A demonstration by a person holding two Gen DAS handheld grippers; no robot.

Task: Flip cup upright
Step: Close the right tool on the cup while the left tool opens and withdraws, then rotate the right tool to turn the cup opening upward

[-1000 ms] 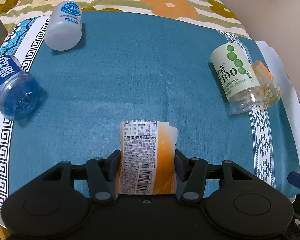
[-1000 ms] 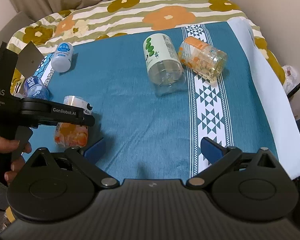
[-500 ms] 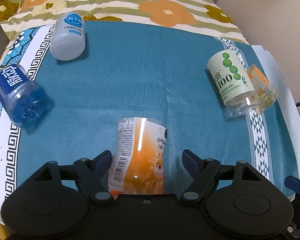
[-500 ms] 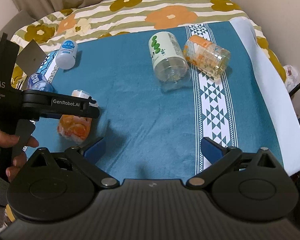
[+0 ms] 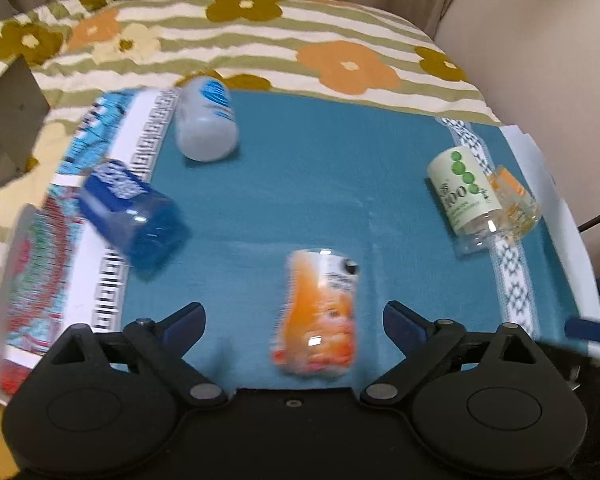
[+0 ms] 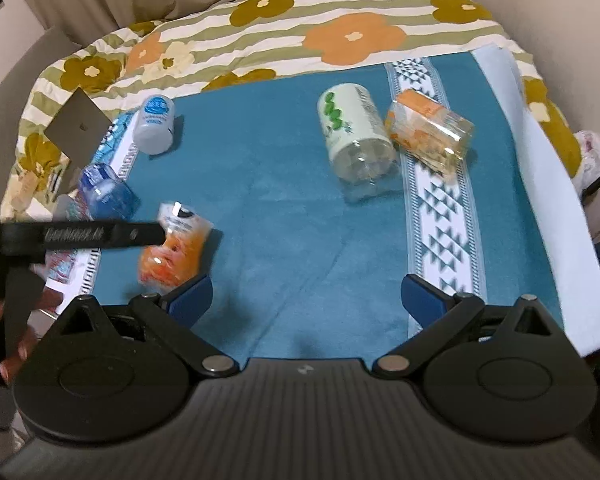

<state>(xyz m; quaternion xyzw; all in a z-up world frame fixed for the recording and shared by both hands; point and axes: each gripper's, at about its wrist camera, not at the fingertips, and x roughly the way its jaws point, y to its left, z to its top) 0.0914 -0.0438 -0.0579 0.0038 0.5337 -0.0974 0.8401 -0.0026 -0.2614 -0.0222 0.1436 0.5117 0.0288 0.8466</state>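
Note:
An orange-labelled clear cup (image 5: 320, 316) stands on the teal cloth (image 5: 320, 184), tilted a little, free between and just beyond the fingers of my open left gripper (image 5: 294, 322). It also shows in the right wrist view (image 6: 174, 252), with the left gripper's body (image 6: 80, 236) beside it. My right gripper (image 6: 306, 300) is open and empty over the cloth's near edge. Other cups lie on their sides: a blue one (image 5: 130, 214), a white one (image 5: 206, 120), a green-dotted one (image 5: 462, 196) and an orange-patterned clear one (image 5: 514, 200).
The teal cloth covers a surface draped with a flowered striped blanket (image 5: 260, 36). A white patterned band (image 6: 440, 200) runs down the cloth's right side. A dark grey square (image 6: 78, 128) sits at the far left. A wall (image 5: 540, 60) stands to the right.
My left gripper has let go of the orange-labelled cup, opened wide and drawn back and up. The cup now stands free on the cloth. The right gripper stayed open.

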